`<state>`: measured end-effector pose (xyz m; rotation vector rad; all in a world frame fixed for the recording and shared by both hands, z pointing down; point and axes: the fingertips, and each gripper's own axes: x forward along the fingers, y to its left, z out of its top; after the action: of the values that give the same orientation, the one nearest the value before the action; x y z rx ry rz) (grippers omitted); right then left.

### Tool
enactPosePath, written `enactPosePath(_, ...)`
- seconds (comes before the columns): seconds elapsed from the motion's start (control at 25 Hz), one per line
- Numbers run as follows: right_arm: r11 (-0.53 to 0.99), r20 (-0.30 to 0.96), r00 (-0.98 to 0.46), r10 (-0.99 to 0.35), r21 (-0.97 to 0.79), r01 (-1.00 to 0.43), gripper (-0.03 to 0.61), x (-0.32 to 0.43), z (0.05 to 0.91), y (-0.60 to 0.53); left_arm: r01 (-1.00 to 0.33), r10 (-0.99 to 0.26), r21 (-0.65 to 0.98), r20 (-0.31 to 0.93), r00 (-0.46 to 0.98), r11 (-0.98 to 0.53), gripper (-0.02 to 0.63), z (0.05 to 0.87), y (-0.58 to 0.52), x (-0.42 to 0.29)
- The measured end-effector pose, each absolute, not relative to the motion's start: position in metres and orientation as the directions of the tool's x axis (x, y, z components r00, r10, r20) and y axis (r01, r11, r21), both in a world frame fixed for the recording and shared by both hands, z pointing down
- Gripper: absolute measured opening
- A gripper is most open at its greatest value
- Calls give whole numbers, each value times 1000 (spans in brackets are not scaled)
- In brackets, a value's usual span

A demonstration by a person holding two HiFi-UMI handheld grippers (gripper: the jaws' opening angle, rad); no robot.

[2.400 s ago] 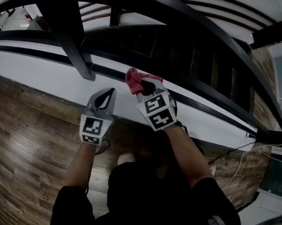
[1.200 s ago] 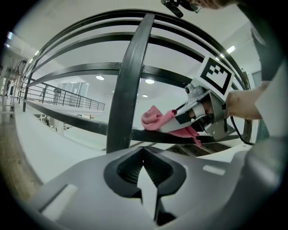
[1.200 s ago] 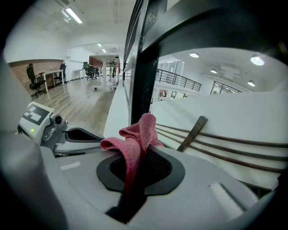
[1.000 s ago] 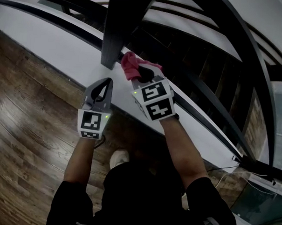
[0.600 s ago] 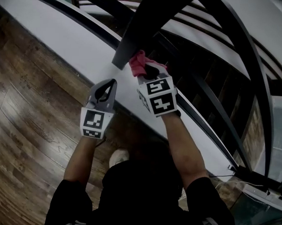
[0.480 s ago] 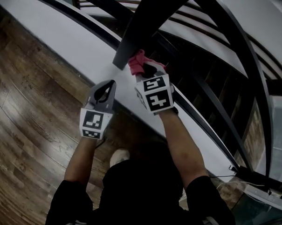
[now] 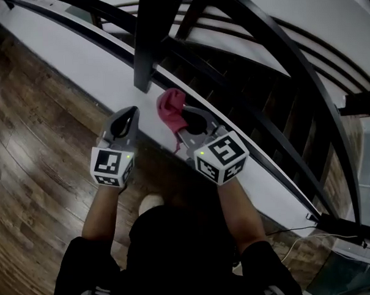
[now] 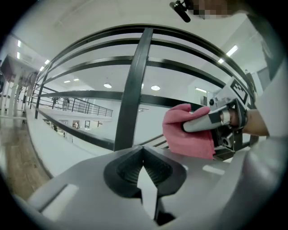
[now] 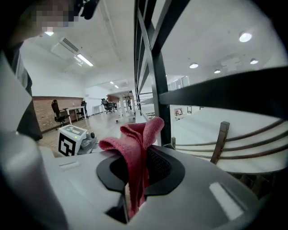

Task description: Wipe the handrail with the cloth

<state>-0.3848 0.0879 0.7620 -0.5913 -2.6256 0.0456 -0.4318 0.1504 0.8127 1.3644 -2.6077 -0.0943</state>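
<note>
Looking steeply down in head view: brown wood-plank floor (image 7: 25,138) occupies the L side, bounded by a long white ledge (image 7: 71,63) running diagonally from top L to lower R.

1. L gripper (image 7: 129,111): held over the floor-side edge of the ledge, pointing at the railing. In left gripper view its jaws (image 8: 143,155) are together at the tips w/ nothing between them. Marker cube sits at the wrist end.
2. Black upright metal post (image 7: 149,35): foot lands on the ledge just beyond and between the two grippers. In left gripper view the post (image 8: 134,90) stands ctr, just L of the cloth.
3. Pink-red terry cloth (image 7: 170,106): bunched, over the ledge, near the post foot and beside the lower black rail (image 7: 246,138). Contact w/ any rail cannot be told. Loose top folds stand up above the jaws in right gripper view (image 9: 141,132).
4. R gripper (image 7: 182,120): just R of the L gripper, apart from it, angled toward the post. Jaws clamped on the cloth; a strip hangs down through the jaw slot (image 9: 133,188). Left gripper view shows the same grip from the side (image 8: 186,139).
5. Wide black curved metal handrail (image 7: 304,74): sweeps from top ctr to R edge, well apart from the cloth and above it.
</note>
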Motion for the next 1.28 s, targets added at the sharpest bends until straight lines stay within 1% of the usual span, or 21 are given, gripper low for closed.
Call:
enactPosePath(0.08, 909, 358, -838, 411, -97, 405, 44, -365, 745, 77, -814, -821, 113, 128, -556, 569, -2, 796, 142, -423)
enactPosePath(0.2, 890, 219, -868, 447, -8, 456, 44, -357, 703, 68, -787, -787, 44, 106, -608, 615, -2, 771, 138, -425)
enactPosePath(0.28, 873, 157, -864, 479, 16, 487, 44, -343, 670, 67, -758, -763, 86, 92, -640, 646, -2, 741, 136, -418)
enactPosePath(0.4, 857, 131, -853, 506, 36, 514, 44, -309, 609, 70, -748, -763, 163, 71, -642, 644, -2, 657, 134, -393)
enactPosePath(0.52, 809, 81, -815, 574, 99, 579, 44, -282, 531, 85, -692, -708, 164, 76, -702, 703, -2, 583, 150, -371)
enactPosePath(0.6, 766, 67, -784, 617, 177, 618, 44, -270, 479, 97, -677, -686, 134, 33, -727, 724, -2, 528, 161, -352)
enactPosePath(0.68, 749, 73, -780, 621, 238, 618, 46, -263, 431, 103, -681, -684, 131, -34, -729, 720, -2, 469, 167, -337)
enactPosePath(0.84, 768, 40, -791, 611, 209, 605, 46, -256, 331, 106, -664, -662, 182, -82, -745, 725, -2, 370, 174, -329)
enactPosePath(0.92, 783, 14, -806, 592, 227, 579, 46, -258, 282, 108, -666, -662, 179, -89, -744, 725, -2, 325, 177, -332)
enactPosePath(1.04, 838, -19, -855, 519, 209, 504, 46, -261, 220, 103, -718, -714, 151, -89, -695, 680, -2, 266, 180, -342)
enactPosePath(1.12, 875, -17, -890, 455, 197, 443, 46, -257, 187, 91, -774, -772, 124, -76, -631, 621, -2, 234, 172, -343)
enactPosePath(1.24, 930, -86, -930, 356, 133, 344, 46, -233, 140, 72, -855, -855, 29, -30, -519, 518, -2, 203, 155, -330)
enactPosePath(1.28, 942, -99, -940, 326, 118, 315, 46, -218, 132, 62, -870, -869, 21, -35, -494, 493, -2, 197, 149, -322)
